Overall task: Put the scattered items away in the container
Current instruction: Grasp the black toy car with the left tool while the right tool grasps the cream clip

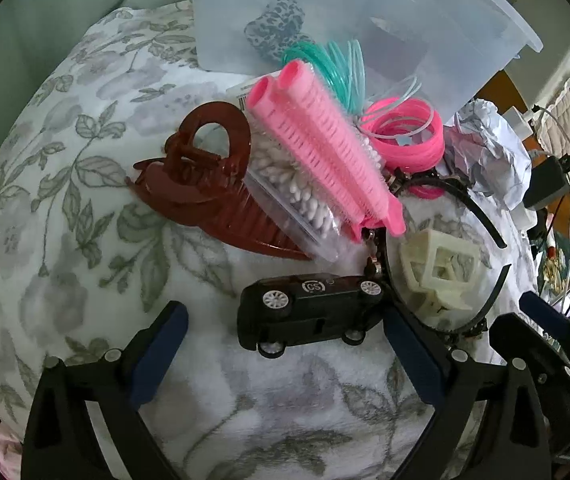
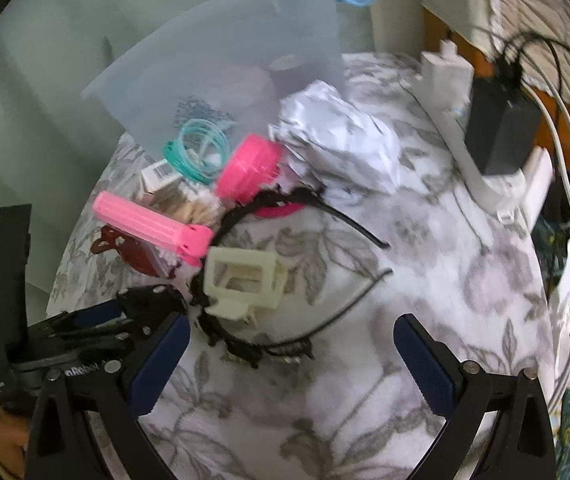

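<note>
A black toy car [image 1: 309, 312] lies tipped on its side on the floral blanket, between the fingers of my open left gripper [image 1: 283, 312], untouched. Behind it sit pink hair rollers [image 1: 317, 148] on a box of cotton swabs [image 1: 297, 188], a brown hair claw [image 1: 213, 184], teal bands [image 1: 333, 68] and pink bands [image 1: 409, 136]. The translucent container [image 1: 325, 12] stands at the back with a leopard scrunchie [image 1: 277, 28] inside. My right gripper [image 2: 292, 324] is open just short of a cream claw clip [image 2: 241, 284] and a black headband [image 2: 345, 224].
Crumpled white paper [image 2: 341, 148] lies beside the container [image 2: 225, 60]. A black power adapter [image 2: 501, 132], a white power strip [image 2: 449, 92] and cables run along the right edge. Bare floral blanket [image 2: 425, 264] stretches to the right of the headband.
</note>
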Motion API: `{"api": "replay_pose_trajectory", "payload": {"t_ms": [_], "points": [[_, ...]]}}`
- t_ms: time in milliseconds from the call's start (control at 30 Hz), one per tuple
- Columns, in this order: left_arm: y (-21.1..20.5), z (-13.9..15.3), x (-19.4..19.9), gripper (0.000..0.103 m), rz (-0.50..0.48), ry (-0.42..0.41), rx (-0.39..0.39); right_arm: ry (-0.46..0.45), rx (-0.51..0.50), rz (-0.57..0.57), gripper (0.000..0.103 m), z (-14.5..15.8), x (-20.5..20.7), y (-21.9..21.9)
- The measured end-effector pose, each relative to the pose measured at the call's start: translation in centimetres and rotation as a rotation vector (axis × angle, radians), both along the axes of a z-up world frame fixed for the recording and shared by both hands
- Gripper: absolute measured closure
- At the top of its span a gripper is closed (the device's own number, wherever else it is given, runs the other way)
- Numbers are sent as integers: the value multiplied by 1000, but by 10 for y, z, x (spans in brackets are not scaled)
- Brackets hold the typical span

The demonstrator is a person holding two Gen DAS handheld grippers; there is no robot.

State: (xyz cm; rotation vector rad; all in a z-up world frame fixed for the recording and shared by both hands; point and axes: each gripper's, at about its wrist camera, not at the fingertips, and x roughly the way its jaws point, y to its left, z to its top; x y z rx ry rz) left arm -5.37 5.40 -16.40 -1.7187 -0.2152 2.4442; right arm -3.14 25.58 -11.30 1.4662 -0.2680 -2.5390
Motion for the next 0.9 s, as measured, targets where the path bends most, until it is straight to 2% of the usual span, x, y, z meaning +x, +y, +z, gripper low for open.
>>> {"api": "replay_pose_trajectory", "payload": {"t_ms": [300, 467, 567, 633, 900], "points": [[6, 0, -6, 6, 31, 0, -6, 4, 2, -12, 1, 0, -4, 1], [-3, 5, -3, 32, 70, 24, 3, -4, -1, -12, 1, -2, -5, 3], [-10, 6, -1, 44, 85, 27, 22, -8, 2, -6, 1, -3, -6, 0], [-17, 6, -1, 47, 91, 30, 41, -9, 5, -2, 1, -3, -7, -1], [-29, 7, 6, 50, 86, 22, 125, -12, 15, 13, 1, -4, -9, -8]]}}
